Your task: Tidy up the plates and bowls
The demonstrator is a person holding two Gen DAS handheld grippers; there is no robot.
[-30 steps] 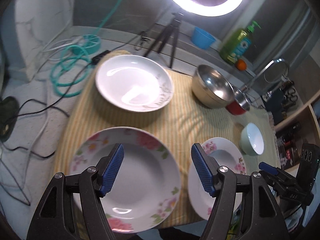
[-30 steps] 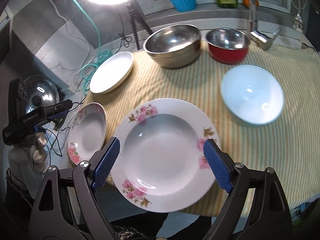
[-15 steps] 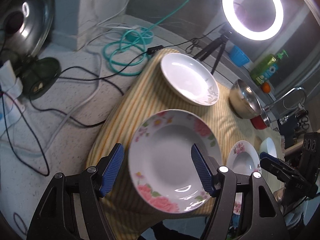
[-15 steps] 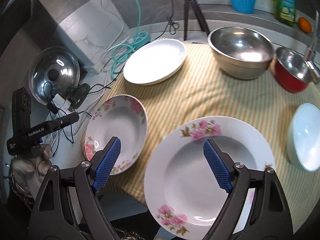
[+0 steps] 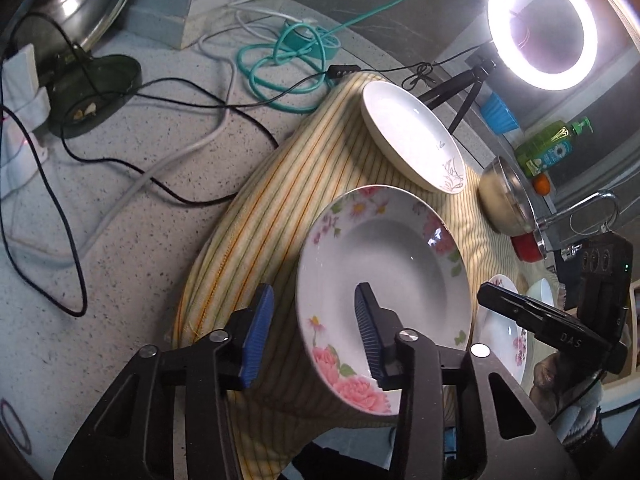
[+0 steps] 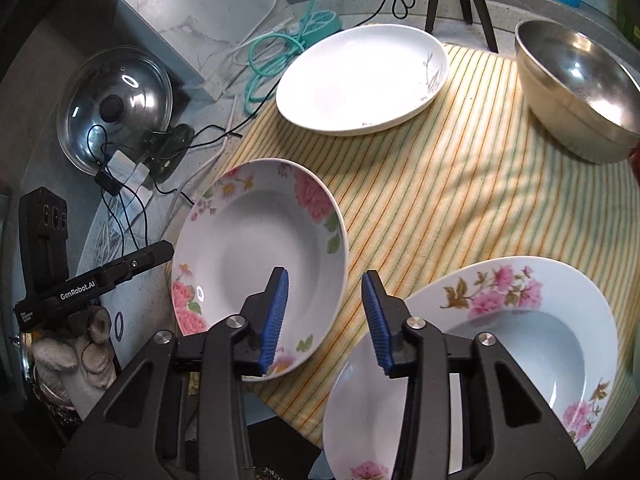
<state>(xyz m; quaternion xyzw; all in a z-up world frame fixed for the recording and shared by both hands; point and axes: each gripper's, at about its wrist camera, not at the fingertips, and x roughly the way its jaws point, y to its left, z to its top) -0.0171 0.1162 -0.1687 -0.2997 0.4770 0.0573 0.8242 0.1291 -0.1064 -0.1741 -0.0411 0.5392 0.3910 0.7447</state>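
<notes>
Your left tongs and right tongs have both just been closing. Each now straddles the rim of the rose-patterned plate from opposite sides, with one pad over the well and one outside. The pads don't look to be pressing yet, so both tongs are open around the rim.

The plate looks like glazed ceramic, so expect it to be stiff, fairly heavy, slick against the ribbed pads and quick to chip. Its near edge overhangs the striped cloth. Pinch the broad flat rim squarely, not the sloped well, and match your two hands so it stays level.

Just right of your right tongs is a pink-blossom plate, its rim close to the outer pad, so avoid knocking it. Farther ahead sits a plain white plate, and beyond to the right a steel bowl.
</notes>
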